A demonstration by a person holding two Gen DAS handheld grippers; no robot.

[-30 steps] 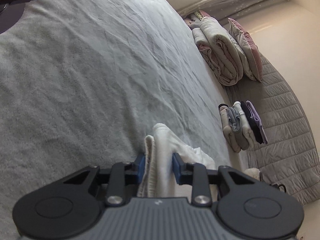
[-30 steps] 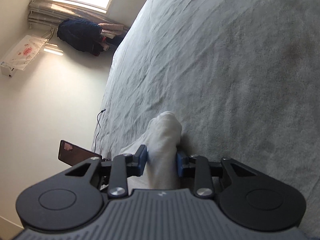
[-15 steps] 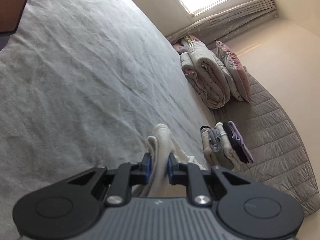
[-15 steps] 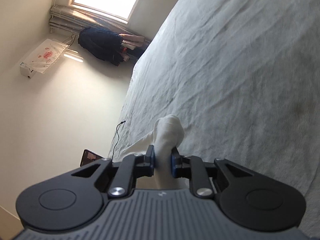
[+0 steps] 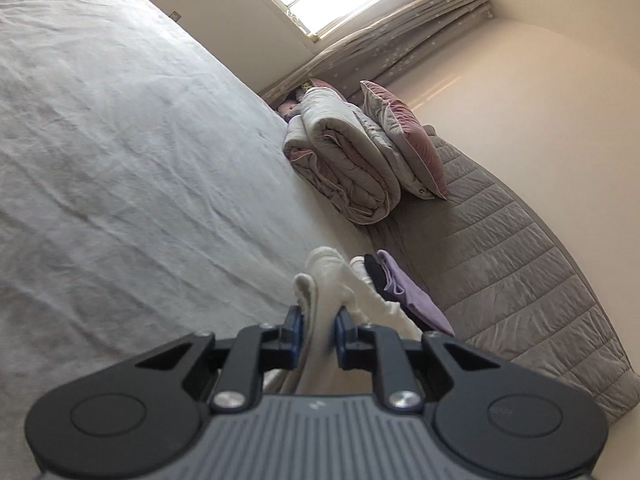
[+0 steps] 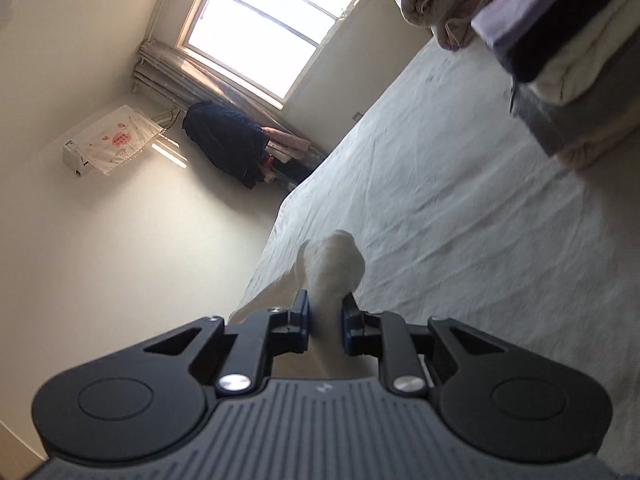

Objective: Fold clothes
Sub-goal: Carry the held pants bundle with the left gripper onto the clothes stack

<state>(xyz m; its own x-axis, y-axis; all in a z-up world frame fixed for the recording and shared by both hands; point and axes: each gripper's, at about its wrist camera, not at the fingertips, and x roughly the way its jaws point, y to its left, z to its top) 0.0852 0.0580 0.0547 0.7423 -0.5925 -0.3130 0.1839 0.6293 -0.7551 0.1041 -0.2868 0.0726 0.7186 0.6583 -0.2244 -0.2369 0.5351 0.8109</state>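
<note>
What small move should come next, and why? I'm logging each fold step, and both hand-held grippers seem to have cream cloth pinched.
Probably carry the cream garment toward the stack of folded clothes and lower it there. The left hand-held gripper and right hand-held gripper each clamp a bunched fold of it above the bed sheet, so it looks ready to set down.

This is a bedroom in a home. A wide bed with a wrinkled grey sheet (image 5: 120, 152) fills most of both views. A rolled duvet (image 5: 344, 160) and a pink pillow (image 5: 404, 136) lie at its far right side, near a stack of folded clothes (image 5: 396, 288). On the far wall is a bright window (image 6: 268, 28) with curtains (image 5: 400, 48), and a dark coat (image 6: 228, 136) hangs below it
</note>
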